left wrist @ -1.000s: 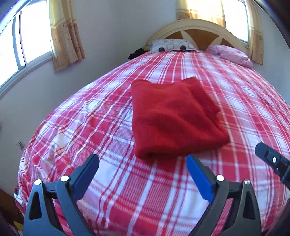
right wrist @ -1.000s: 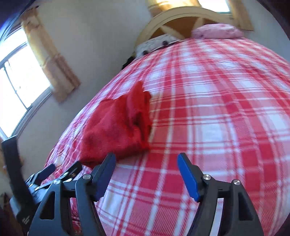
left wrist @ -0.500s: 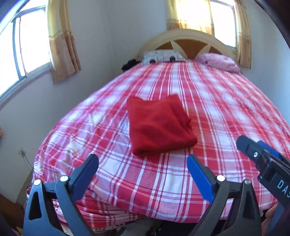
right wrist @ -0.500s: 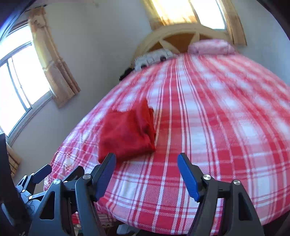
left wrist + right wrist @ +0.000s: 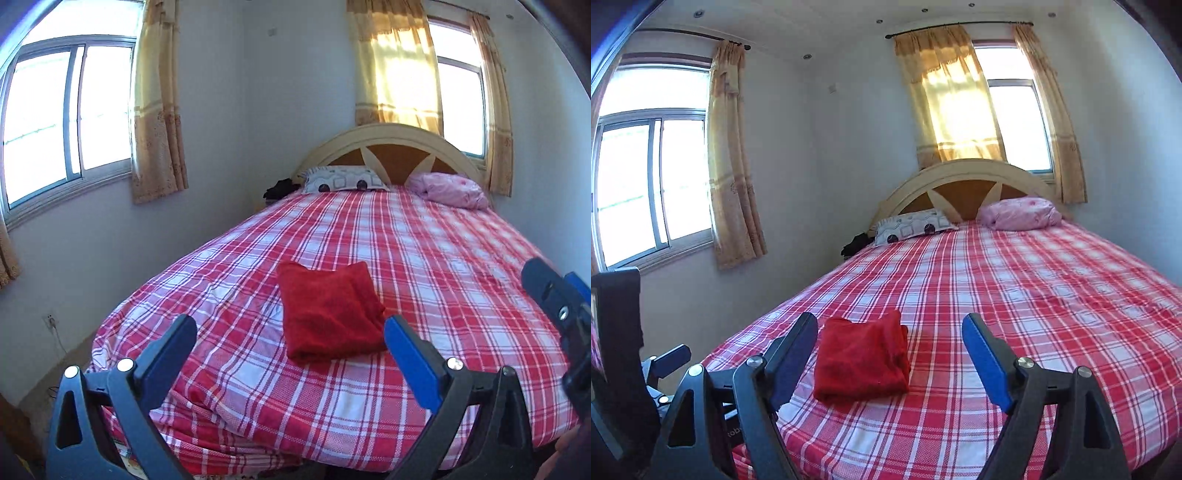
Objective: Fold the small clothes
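Observation:
A red cloth [image 5: 328,314] lies folded into a thick rectangle on the red and white plaid bed [image 5: 443,266], near its foot. It also shows in the right wrist view [image 5: 864,356]. My left gripper [image 5: 290,336] is open and empty, held off the foot of the bed, short of the cloth. My right gripper [image 5: 890,332] is open and empty, also back from the bed's foot. The right gripper shows at the right edge of the left wrist view [image 5: 557,299]. The left gripper shows at the lower left of the right wrist view [image 5: 665,360].
A patterned pillow [image 5: 343,179] and a pink bundle [image 5: 450,188] lie at the headboard [image 5: 395,138]. A dark item [image 5: 280,188] sits beside the bed at the wall. Curtained windows [image 5: 66,110] stand on the left and behind the bed.
Both grippers have pulled back and up from the bed. The folded red cloth stays where it lay and now looks smaller. Both stay open.

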